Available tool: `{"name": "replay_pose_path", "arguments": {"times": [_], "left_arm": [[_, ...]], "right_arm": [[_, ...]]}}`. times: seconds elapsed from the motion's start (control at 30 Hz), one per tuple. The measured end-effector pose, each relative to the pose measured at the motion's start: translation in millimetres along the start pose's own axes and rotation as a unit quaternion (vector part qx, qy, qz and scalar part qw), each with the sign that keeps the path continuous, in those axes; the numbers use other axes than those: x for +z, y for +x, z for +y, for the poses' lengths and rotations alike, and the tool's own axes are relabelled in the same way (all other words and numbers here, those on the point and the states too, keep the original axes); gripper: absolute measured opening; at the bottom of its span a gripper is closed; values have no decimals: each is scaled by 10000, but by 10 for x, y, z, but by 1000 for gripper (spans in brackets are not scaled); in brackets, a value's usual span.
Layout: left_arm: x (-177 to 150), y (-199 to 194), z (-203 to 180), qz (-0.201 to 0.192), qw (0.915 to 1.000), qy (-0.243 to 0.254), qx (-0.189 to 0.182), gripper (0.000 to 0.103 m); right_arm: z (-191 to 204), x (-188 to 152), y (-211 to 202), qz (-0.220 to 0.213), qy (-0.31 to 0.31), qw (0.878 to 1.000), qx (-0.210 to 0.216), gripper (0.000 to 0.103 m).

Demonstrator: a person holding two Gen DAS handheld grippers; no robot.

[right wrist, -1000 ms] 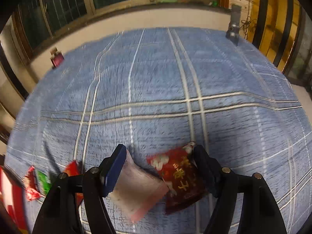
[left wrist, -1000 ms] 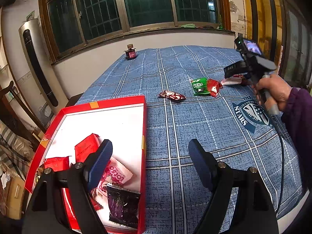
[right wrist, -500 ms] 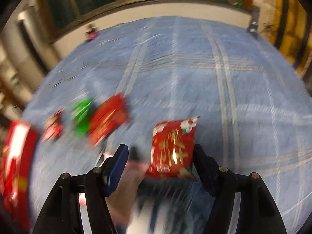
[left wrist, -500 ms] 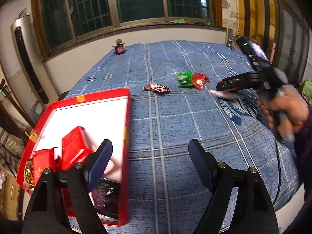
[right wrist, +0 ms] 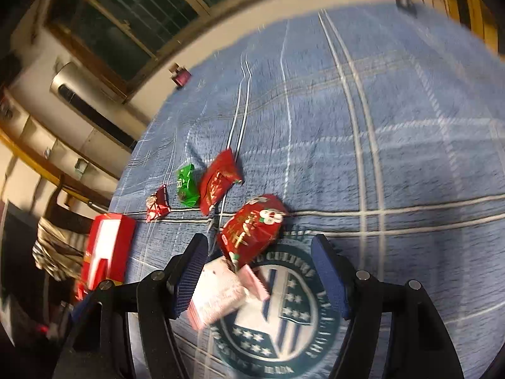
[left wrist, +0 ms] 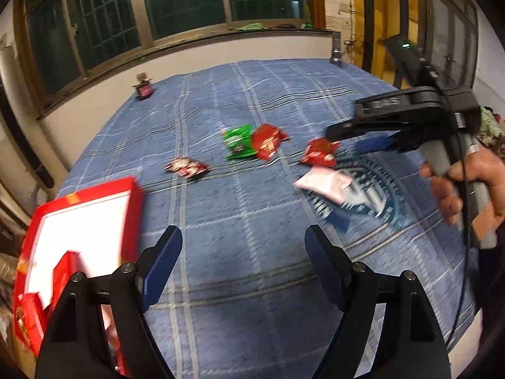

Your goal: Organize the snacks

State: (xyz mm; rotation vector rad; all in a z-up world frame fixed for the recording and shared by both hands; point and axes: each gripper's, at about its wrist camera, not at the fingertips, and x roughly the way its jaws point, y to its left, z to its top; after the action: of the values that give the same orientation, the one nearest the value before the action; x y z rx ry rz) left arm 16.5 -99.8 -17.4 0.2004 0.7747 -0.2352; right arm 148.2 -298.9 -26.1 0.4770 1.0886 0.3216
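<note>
Right gripper (right wrist: 262,271) is hanging wide open, holding nothing, over the pink packet (right wrist: 217,293) and red packet (right wrist: 252,227); left gripper (left wrist: 243,265), open and empty, is waiting farther away by the red box (left wrist: 94,208).

Blue plaid cloth (left wrist: 252,221) crossed by white lines, teal-and-white round emblem (right wrist: 284,315) printed on. Red box (left wrist: 132,195), white inside. Green packet (left wrist: 238,142), red packets (left wrist: 266,140), pale pink packet (right wrist: 217,293).

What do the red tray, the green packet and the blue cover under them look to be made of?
Red tray: likely glossy cardboard, with thin straight walls and a flat white inside.
Green packet: shiny plastic film, crinkled, catching light.
Blue cover: matte woven fabric; soft wrinkles, plaid lines and a printed emblem.
</note>
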Motion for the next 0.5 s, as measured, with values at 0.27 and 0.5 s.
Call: {"name": "replay_pose_path", "arguments": {"times": [0.27, 0.5], "left_arm": [[213, 212, -218, 133, 9990, 260, -346, 80], [267, 356, -323, 255, 9959, 238, -834, 80]], "right_arm": [[14, 53, 220, 215, 248, 9994, 120, 71], [26, 23, 308, 106, -21, 9995, 281, 64]]}}
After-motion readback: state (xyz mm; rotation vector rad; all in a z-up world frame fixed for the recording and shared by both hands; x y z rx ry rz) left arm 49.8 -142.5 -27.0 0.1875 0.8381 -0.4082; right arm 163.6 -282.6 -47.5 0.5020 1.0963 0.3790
